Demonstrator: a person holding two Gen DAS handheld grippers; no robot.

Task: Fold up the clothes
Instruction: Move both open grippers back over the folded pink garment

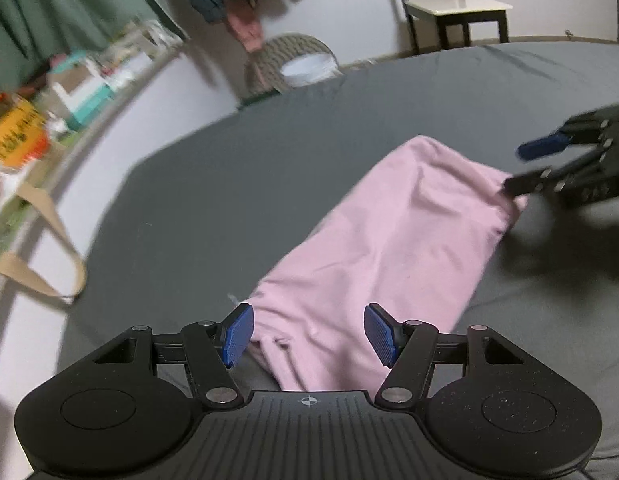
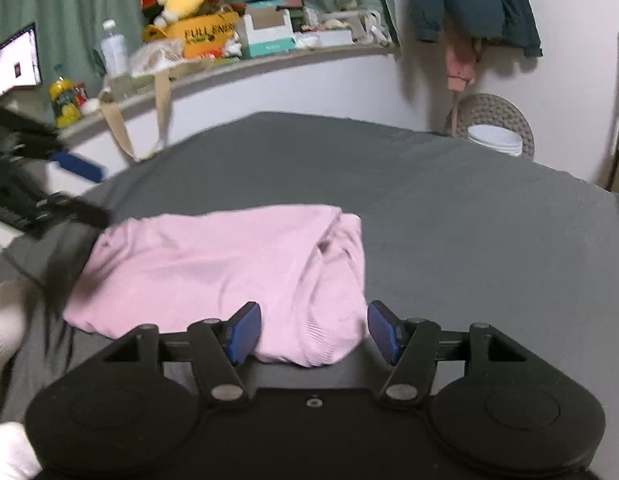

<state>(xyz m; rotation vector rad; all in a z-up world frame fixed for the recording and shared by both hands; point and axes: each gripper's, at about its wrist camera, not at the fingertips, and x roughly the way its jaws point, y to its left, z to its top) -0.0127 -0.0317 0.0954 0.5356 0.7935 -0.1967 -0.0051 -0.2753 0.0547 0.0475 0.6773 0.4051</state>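
A pink garment (image 1: 389,240) lies folded into a long strip on the grey bed sheet (image 1: 229,184). My left gripper (image 1: 309,334) is open, its blue pads (image 1: 238,332) standing apart over the strip's near end without pressing on it. The right gripper (image 1: 519,168) is at the far end, open, with its lower finger against the cloth. In the right wrist view the garment (image 2: 213,264) runs leftward, and its ribbed hem sits between the apart pads of my right gripper (image 2: 314,332). The left gripper (image 2: 83,192) shows blurred at the strip's left end.
A cluttered ledge (image 2: 237,60) with boxes, bottles and a plush toy runs along the wall beside the bed, and a tan bag strap (image 1: 37,264) hangs from it. A woven basket (image 1: 293,64), a chair (image 1: 449,4) and a hanging jacket (image 2: 473,0) are beyond the bed. A white sleeve (image 2: 5,320) is at lower left.
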